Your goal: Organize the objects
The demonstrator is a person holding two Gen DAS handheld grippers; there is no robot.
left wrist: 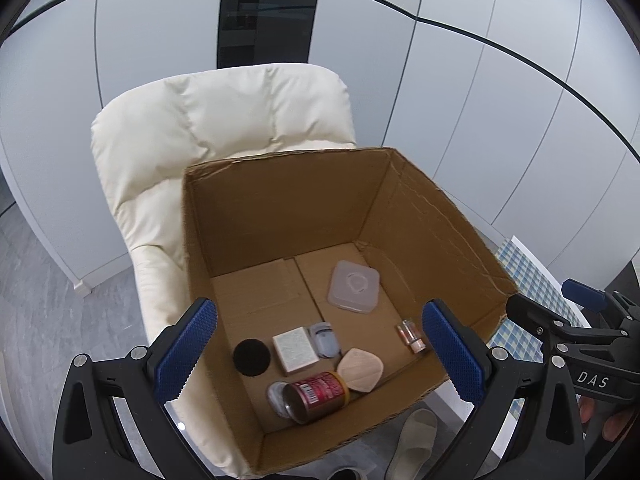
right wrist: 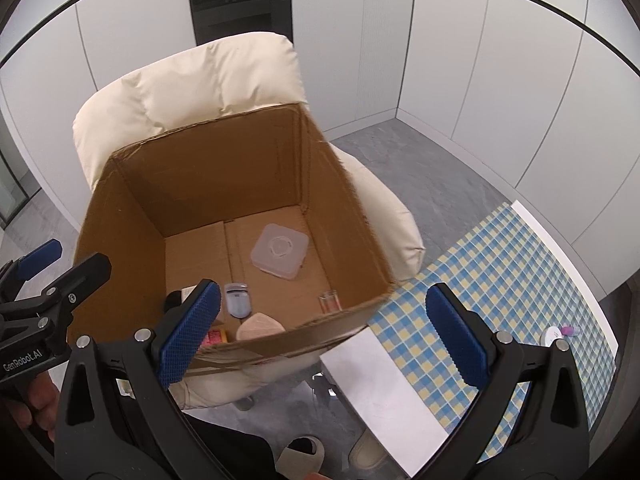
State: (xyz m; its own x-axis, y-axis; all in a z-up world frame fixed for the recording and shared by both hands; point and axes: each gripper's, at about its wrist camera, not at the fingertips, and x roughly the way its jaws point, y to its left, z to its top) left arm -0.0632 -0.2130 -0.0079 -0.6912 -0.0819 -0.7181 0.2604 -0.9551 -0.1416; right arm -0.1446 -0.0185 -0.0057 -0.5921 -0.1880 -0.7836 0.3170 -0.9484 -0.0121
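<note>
Now both empty: left gripper (left wrist: 320, 354) spread wide, right gripper (right wrist: 324, 332) likewise, above cardboard box (left wrist: 280, 200).

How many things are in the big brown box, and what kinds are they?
Clear square container: 1
Small white box: 1
Black round pad: 1
Pale blue case: 1
Beige puff: 1
Red-labelled jar: 1
Small glass bottle: 1
Small clear lid beside the jar: 1
Total: 8
</note>
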